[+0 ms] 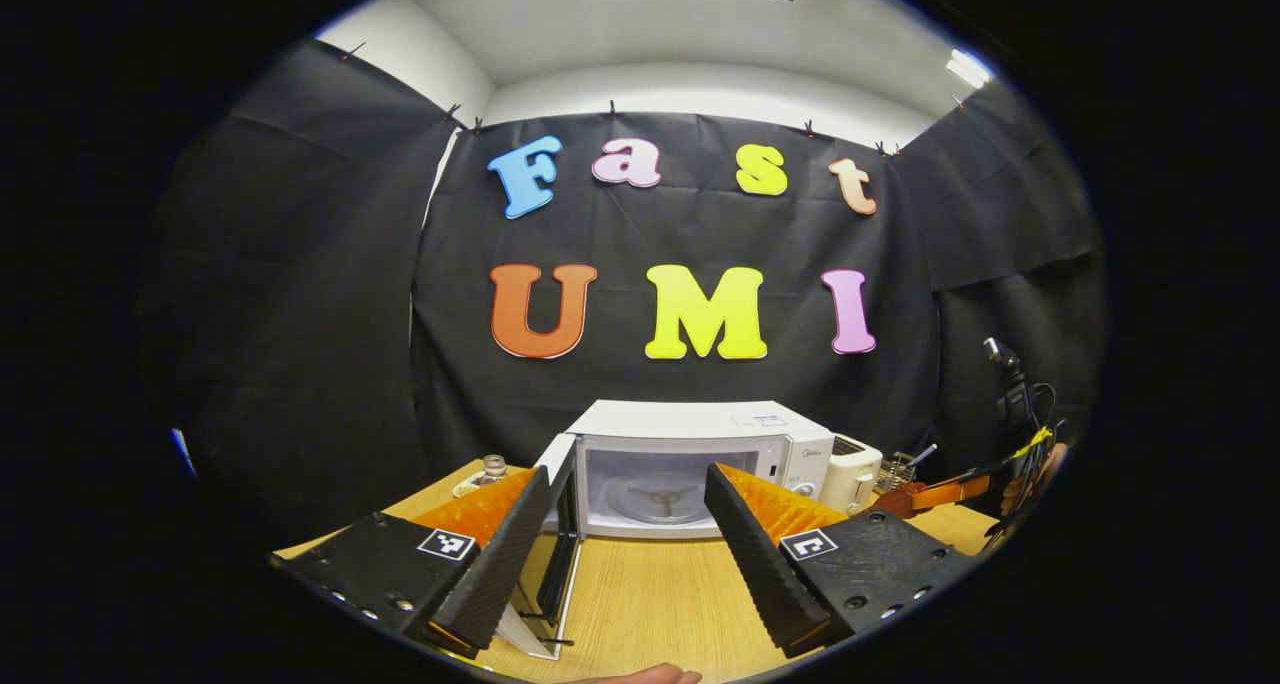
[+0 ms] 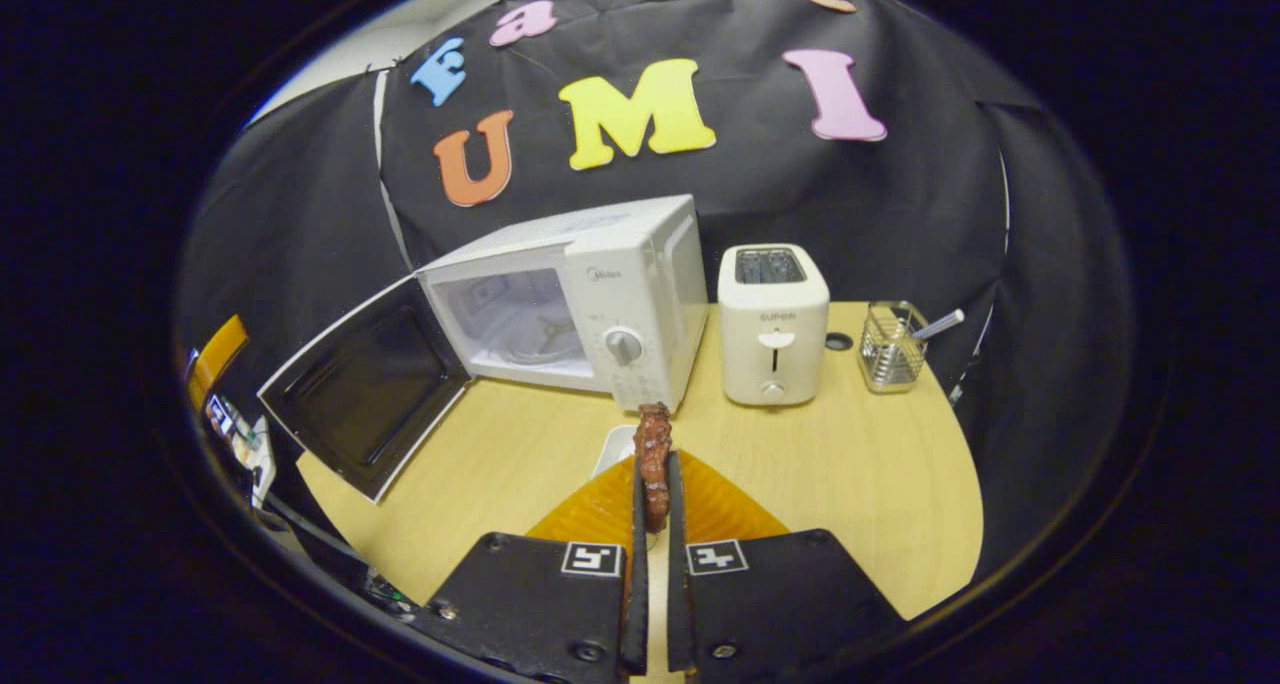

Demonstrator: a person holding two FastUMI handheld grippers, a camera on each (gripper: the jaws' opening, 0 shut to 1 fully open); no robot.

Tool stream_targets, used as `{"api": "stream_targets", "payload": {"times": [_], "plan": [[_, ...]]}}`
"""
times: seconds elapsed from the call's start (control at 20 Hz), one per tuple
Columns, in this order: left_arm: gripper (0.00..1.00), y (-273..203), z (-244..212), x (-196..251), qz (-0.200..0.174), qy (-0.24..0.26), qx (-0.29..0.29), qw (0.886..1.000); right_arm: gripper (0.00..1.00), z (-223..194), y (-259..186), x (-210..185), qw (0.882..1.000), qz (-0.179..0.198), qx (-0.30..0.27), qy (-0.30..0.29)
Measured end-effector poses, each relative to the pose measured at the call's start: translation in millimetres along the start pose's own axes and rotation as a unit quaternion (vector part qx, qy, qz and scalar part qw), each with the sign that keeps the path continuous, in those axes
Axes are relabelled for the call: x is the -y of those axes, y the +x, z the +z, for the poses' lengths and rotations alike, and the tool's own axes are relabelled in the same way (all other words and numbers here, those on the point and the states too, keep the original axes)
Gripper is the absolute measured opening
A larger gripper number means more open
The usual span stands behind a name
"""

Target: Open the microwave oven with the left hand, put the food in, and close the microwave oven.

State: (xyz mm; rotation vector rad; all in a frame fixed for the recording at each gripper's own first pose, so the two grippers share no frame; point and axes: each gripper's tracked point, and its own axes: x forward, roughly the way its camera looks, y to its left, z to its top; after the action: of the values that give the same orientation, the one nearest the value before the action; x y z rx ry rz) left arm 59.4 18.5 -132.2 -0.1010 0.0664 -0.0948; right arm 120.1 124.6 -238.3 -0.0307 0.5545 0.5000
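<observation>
A white microwave oven (image 1: pixel 700 434) (image 2: pixel 610 264) stands at the back of the wooden table with its door (image 1: pixel 555 539) (image 2: pixel 365 394) swung wide open to the left; the turntable inside holds nothing. My left gripper (image 1: pixel 630 524) is open in front of the cavity, its left finger close to the door's edge. My right gripper (image 2: pixel 655 464) is shut on a brown piece of food (image 2: pixel 653 444), held upright above the table in front of the microwave's control panel. In the left gripper view the right gripper (image 1: pixel 940 494) and its hand show at far right.
A white toaster (image 2: pixel 773 324) (image 1: pixel 850 472) stands right of the microwave, and a wire utensil holder (image 2: pixel 892 349) further right. A white dish (image 2: pixel 612 454) lies behind the held food. A glass jar (image 1: pixel 492 467) sits left of the microwave door.
</observation>
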Motion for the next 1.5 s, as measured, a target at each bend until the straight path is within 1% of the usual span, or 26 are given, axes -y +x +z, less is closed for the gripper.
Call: {"api": "stream_targets", "payload": {"times": [0.05,0.1,0.25,0.35,0.5,0.6,0.85,0.9,1.05,1.25,1.4,1.45,1.5], "plan": [[0.85,-3,-1,-3,0.002,-0.006,0.001,1.0,0.11,4,-7,-7,1.0,-0.007,0.013,-0.009],[0.95,-5,2,-12,0.009,-0.01,0.007,1.0,0.11,8,-13,-14,0.999,-0.014,0.025,-0.019],[0.93,-16,1,-24,0.015,-0.01,0.014,1.0,0.11,15,-23,-36,0.997,-0.032,0.057,-0.048],[0.93,-23,0,-29,0.009,-0.007,0.014,1.0,0.11,18,-20,-54,0.994,-0.043,0.076,-0.064],[0.93,-31,2,-41,0.009,0.001,0.013,1.0,0.11,24,-9,-82,0.99,-0.051,0.101,-0.082],[0.93,-35,5,-49,0.011,0.006,0.014,1.0,0.11,26,5,-100,0.989,-0.055,0.11,-0.084],[0.93,-42,12,-70,0.029,0.026,0.017,0.999,0.11,38,62,-149,0.988,-0.044,0.12,-0.085],[0.81,-42,12,-73,0.033,0.03,0.017,0.999,0.11,39,76,-158,0.989,-0.041,0.116,-0.082],[0.81,-44,12,-84,0.046,0.041,0.018,0.998,0.11,46,116,-183,0.991,-0.028,0.109,-0.07],[0.81,-38,1,-89,0.045,0.042,0.009,0.998,0.11,56,174,-207,0.994,-0.022,0.096,-0.046],[0.81,-33,-2,-99,0.054,0.048,0.003,0.997,0.11,63,215,-226,0.996,0.0,0.084,-0.008],[0.93,-32,-3,-102,0.058,0.049,0.001,0.997,0.11,67,227,-230,0.996,0.008,0.084,0.007],[0.93,-30,-3,-106,0.064,0.047,0.001,0.997,0.11,70,239,-231,0.996,0.01,0.082,0.031]]}}
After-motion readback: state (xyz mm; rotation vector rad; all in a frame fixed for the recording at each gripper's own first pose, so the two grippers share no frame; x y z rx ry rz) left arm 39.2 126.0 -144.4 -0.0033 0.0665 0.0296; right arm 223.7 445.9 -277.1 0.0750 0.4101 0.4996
